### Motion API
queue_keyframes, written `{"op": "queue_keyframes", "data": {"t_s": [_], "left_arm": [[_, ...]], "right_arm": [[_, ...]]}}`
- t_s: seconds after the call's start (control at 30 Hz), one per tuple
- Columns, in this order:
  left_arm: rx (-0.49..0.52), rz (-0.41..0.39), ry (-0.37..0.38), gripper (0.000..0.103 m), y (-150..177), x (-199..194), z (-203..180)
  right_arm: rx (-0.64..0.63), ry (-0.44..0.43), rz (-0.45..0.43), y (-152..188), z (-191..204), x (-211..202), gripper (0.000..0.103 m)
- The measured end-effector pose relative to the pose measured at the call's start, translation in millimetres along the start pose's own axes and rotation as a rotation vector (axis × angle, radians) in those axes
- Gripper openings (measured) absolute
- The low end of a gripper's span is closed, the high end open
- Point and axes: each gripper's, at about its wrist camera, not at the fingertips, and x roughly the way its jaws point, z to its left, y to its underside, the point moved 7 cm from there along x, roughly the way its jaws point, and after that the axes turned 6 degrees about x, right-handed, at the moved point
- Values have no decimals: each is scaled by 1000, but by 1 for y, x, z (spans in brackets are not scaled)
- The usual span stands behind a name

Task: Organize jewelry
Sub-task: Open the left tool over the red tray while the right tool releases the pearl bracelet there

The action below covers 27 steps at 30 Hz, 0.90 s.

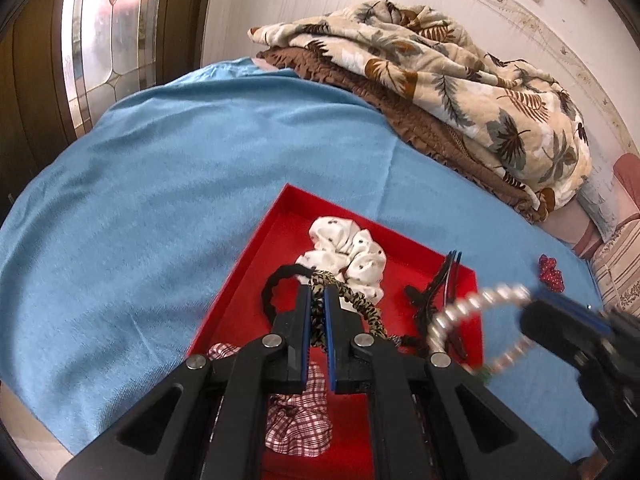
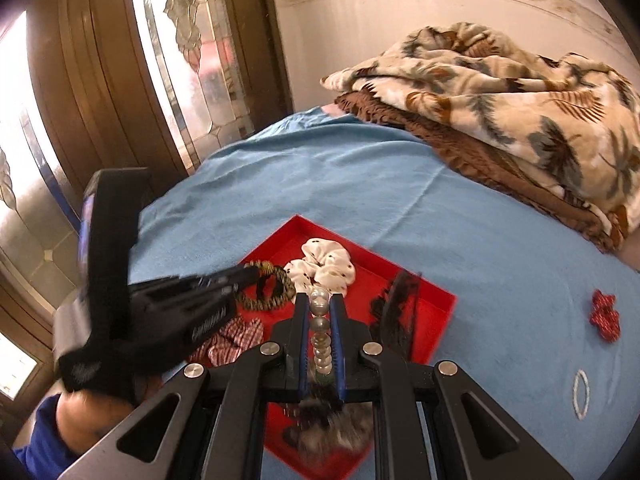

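Note:
A red tray [image 1: 240, 280] lies on the blue sheet; it also shows in the right wrist view [image 2: 440, 300]. My left gripper [image 1: 319, 292] is shut on a leopard-print hair tie [image 1: 360, 304] over the tray. My right gripper [image 2: 320, 300] is shut on a silver bead bracelet [image 2: 320, 328], held above the tray; the bracelet also shows in the left wrist view [image 1: 460, 308]. In the tray lie a white scrunchie [image 1: 348, 256], a black hair tie [image 1: 276, 284], a plaid scrunchie [image 1: 300, 420], a black claw clip [image 1: 436, 292] and a grey furry scrunchie [image 2: 340, 428].
A red flower clip [image 2: 604, 316] and a small white ring [image 2: 581, 396] lie on the blue sheet [image 1: 160, 180] right of the tray. A folded leaf-print blanket [image 1: 460, 80] sits at the back right. A stained-glass door [image 1: 108, 32] stands at the left.

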Motion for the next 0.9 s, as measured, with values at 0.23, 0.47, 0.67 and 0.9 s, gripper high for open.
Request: {"op": "queue_keyframes", "data": {"t_s": [0.23,0.47,0.67,0.9], "left_arm": [[6,28,29,6,13,2,2],[39,65,13,6,21,11,-4],[44,87,15,7,24,16,-5],[52,68,-8,26,23,14,-4]], "right_arm": [[42,-5,80,-2,-7,53,11],[86,-1,141,7,-19,83,11],[82,4,168,13,-22,93,12],[100,-16,162,14,-24,90,12]]}}
